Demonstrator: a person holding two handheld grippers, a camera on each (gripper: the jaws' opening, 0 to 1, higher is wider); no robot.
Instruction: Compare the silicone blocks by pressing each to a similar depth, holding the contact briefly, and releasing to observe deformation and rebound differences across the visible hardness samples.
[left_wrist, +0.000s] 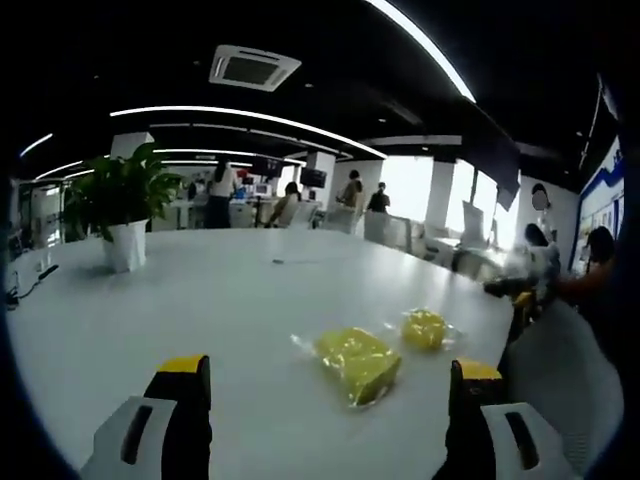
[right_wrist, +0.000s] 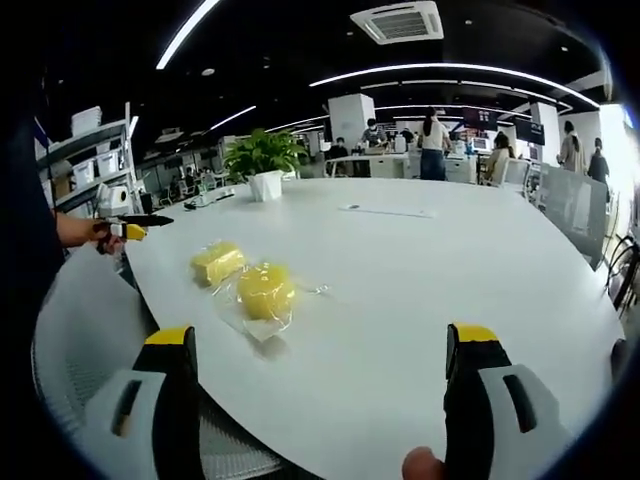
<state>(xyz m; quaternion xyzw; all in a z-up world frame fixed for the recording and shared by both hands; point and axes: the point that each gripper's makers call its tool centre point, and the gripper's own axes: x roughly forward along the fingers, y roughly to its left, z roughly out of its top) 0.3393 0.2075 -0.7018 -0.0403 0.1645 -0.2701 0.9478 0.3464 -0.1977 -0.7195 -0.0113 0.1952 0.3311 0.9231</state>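
Viewing both feeds, I cannot make out hardness markings on the blocks; clear wrap blurs their surfaces. I count two yellow silicone blocks on the white table (left_wrist: 150, 320), near its edge: a rectangular block (left_wrist: 358, 362) and a rounder block (left_wrist: 424, 328), just beside each other. My left gripper (left_wrist: 330, 400) and right gripper (right_wrist: 320, 365) hover short of them, jaws wide apart, gripping nothing. One potted plant (left_wrist: 122, 205) stands at the far edge.
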